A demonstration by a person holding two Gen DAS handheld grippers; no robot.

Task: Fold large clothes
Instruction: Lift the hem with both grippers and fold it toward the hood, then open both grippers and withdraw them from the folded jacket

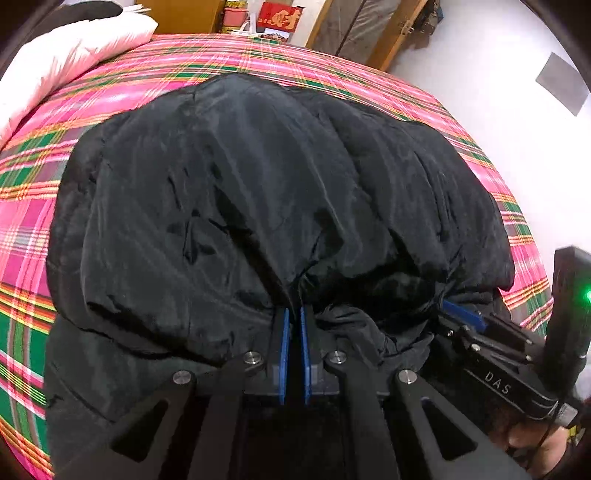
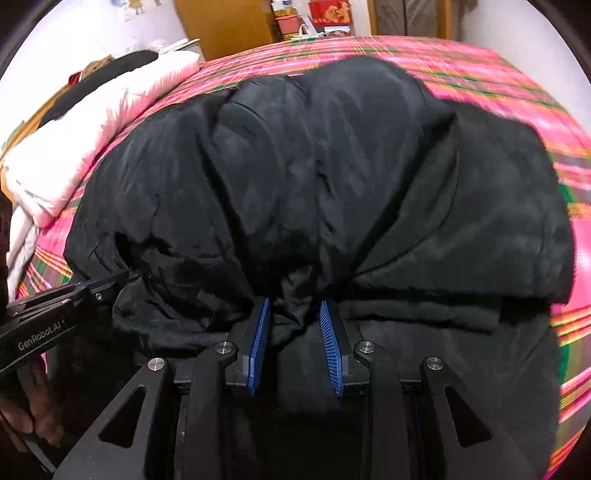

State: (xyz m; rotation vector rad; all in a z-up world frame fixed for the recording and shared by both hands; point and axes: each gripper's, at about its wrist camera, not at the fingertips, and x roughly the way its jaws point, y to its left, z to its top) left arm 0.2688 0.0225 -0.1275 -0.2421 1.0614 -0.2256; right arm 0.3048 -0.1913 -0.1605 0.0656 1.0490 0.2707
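Observation:
A black padded jacket point(image 1: 258, 184) point(image 2: 332, 166) lies bunched on a bed with a pink plaid sheet point(image 1: 29, 221) point(image 2: 480, 62). My left gripper point(image 1: 294, 310) is shut on a thin fold at the jacket's near edge, its blue pads almost together. It also shows at the left of the right wrist view as the left gripper point(image 2: 110, 280), tips buried in cloth. My right gripper point(image 2: 293, 304) has its jaws easing apart, with a thick bunch of jacket fabric pressed between the pads. Creases fan out from both grips. The right gripper point(image 1: 458, 312) bites the same edge further right.
A white and pale pink duvet point(image 1: 74, 48) point(image 2: 92, 140) is heaped at the bed's far left. Wooden furniture and a red box point(image 1: 279, 18) stand beyond the bed. White floor point(image 1: 498, 74) lies off the right side. A person's hand point(image 2: 33, 406) grips the left tool.

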